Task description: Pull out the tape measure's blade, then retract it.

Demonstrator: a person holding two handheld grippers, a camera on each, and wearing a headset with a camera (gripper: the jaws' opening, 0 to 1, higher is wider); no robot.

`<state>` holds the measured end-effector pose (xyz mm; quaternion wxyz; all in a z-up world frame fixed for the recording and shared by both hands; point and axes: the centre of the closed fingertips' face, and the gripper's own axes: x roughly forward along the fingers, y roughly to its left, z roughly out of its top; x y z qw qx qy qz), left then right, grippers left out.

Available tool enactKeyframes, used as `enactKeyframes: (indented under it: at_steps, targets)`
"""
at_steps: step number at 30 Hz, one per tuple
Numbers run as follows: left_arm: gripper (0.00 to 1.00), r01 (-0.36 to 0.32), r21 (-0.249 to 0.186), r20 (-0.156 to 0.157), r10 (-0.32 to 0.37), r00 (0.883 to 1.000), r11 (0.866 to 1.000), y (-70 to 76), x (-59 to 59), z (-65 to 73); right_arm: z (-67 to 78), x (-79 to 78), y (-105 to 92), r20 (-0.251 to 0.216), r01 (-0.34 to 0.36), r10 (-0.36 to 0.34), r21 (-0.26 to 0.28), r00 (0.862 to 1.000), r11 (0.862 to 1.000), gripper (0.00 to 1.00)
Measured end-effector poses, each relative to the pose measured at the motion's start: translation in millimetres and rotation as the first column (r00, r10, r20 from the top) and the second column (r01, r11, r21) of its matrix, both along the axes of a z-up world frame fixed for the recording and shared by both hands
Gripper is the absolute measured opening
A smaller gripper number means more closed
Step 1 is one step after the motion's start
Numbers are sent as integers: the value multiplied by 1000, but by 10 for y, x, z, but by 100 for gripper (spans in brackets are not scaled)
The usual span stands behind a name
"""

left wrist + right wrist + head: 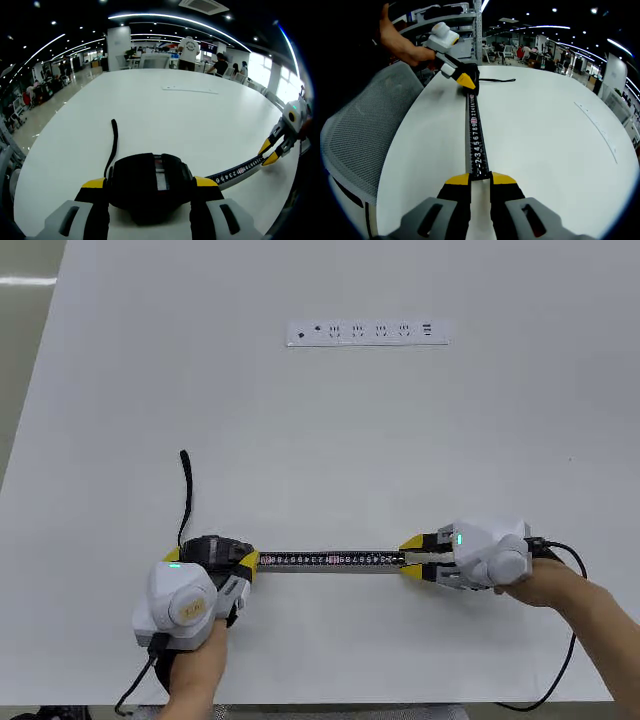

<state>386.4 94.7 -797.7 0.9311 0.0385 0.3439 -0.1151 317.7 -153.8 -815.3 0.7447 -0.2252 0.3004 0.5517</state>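
Note:
A black tape measure case [215, 553] lies near the table's front edge, and my left gripper [243, 565] is shut on it; in the left gripper view the case [150, 182] sits between the yellow-tipped jaws. Its numbered blade [330, 561] runs out to the right, flat along the table. My right gripper [411, 557] is shut on the blade's end. In the right gripper view the blade [474, 140] stretches from my right gripper [480, 178] back to the case [472, 80]. A black wrist strap [186, 495] trails from the case toward the far side.
A white power strip [367, 333] lies flat at the far middle of the white table [320, 440]. Cables hang off the front edge by both hands. A grey mesh chair [365, 140] stands beside the table in the right gripper view. People sit far off in the room.

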Motion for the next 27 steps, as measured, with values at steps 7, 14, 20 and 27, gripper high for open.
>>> enactKeyframes:
  at_steps: [7, 14, 20, 27]
  targets:
    - [62, 4, -5, -3, -4, 1000, 1000, 6, 2, 3, 0, 25, 115, -1, -4, 4, 19, 1000, 1000, 12]
    - [62, 4, -8, -5, -4, 1000, 1000, 8, 3, 2, 15, 48, 221, 0, -6, 6, 33, 1000, 999, 12]
    - [62, 3, -12, -8, -3, 1000, 1000, 4, 2, 6, 9, 64, 277, 0, -9, 9, 40, 1000, 999, 12]
    - [62, 5, -16, -12, -5, 1000, 1000, 4, 2, 2, 28, 75, 360, 1, -8, 8, 48, 1000, 999, 12]
